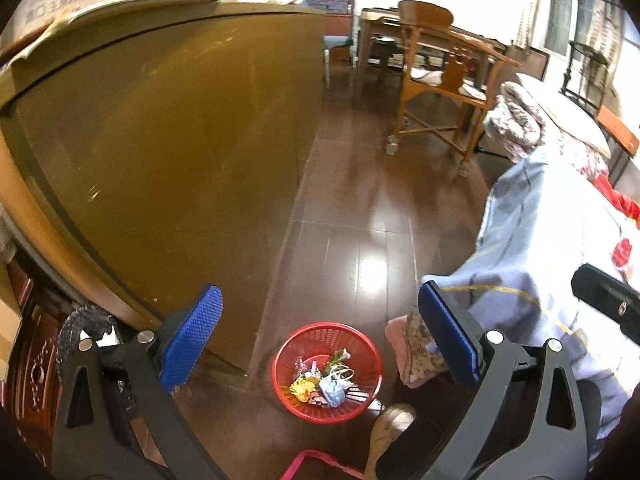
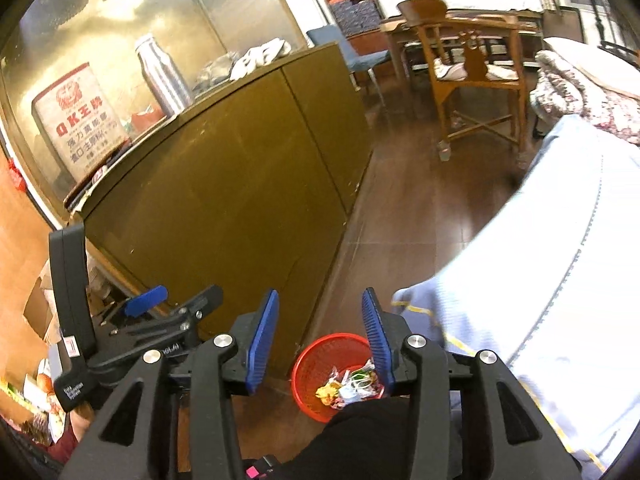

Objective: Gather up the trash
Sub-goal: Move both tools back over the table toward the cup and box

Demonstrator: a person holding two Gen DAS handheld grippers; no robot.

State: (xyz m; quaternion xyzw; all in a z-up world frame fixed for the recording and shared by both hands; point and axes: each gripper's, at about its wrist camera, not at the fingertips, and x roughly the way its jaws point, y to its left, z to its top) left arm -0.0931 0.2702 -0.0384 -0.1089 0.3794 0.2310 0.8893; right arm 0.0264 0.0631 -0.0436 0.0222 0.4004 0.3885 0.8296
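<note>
Both tongs were up high and empty. The left tongs (image 1: 318, 336) gaped wide, the right tongs (image 2: 318, 338) stood about half open, nothing between either pair of blue ribbed pads. The red basket (image 1: 288, 354) sat on the floor, well below and just ahead of both, with the trash (image 1: 326, 384) lying in it: a crumpled blue mask, something yellow, bits of wrapper.

The risk, I judged, was the basket itself: thin, perforated plastic, round and light on a glossy plank floor (image 1: 360, 208). A clumsy pinch on its rim could tip it or send it sliding, spilling the loose scraps. The draped blue bedsheet (image 1: 520, 248) hung close to the right of the tongs and could snag a descending finger.
</note>
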